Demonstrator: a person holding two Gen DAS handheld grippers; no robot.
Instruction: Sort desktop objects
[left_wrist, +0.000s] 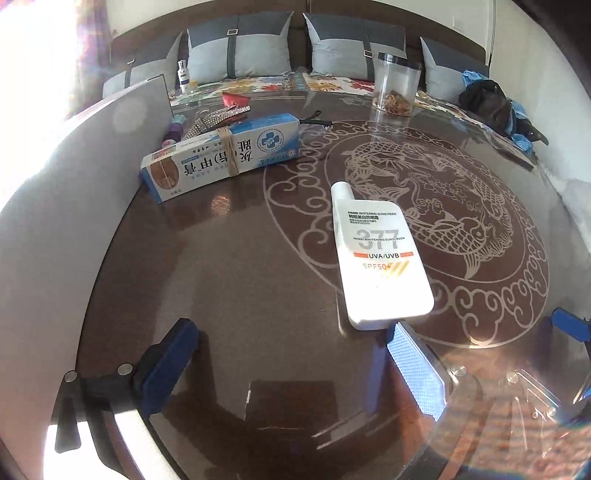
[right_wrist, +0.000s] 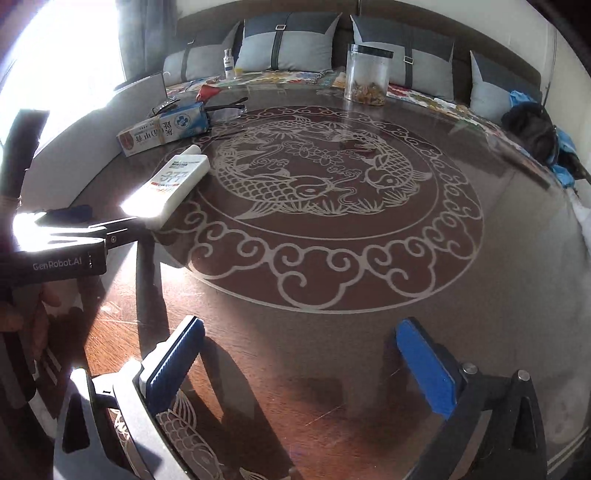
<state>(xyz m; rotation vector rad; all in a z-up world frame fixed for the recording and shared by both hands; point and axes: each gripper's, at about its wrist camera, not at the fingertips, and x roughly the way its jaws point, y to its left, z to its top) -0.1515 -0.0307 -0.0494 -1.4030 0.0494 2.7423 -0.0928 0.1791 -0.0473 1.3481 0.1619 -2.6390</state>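
A white flat sunscreen bottle (left_wrist: 380, 258) lies on the glass table, cap pointing away; it also shows in the right wrist view (right_wrist: 173, 184). My left gripper (left_wrist: 291, 328) is open just short of the bottle's near end, its right pad close to that end and nothing between the pads. From the right wrist view the left gripper (right_wrist: 107, 219) sits at the far left by the bottle. A blue-and-white carton (left_wrist: 221, 155) bound with a rubber band lies farther back left. My right gripper (right_wrist: 301, 328) is open over bare glass, holding nothing.
A clear jar (left_wrist: 397, 85) with a black lid stands at the table's far side. Black-framed glasses (left_wrist: 314, 122), a rhinestone clip (left_wrist: 218, 118) and a red item (left_wrist: 236, 99) lie behind the carton. A grey panel (left_wrist: 74, 184) borders the left. A black bag (left_wrist: 487, 103) lies right.
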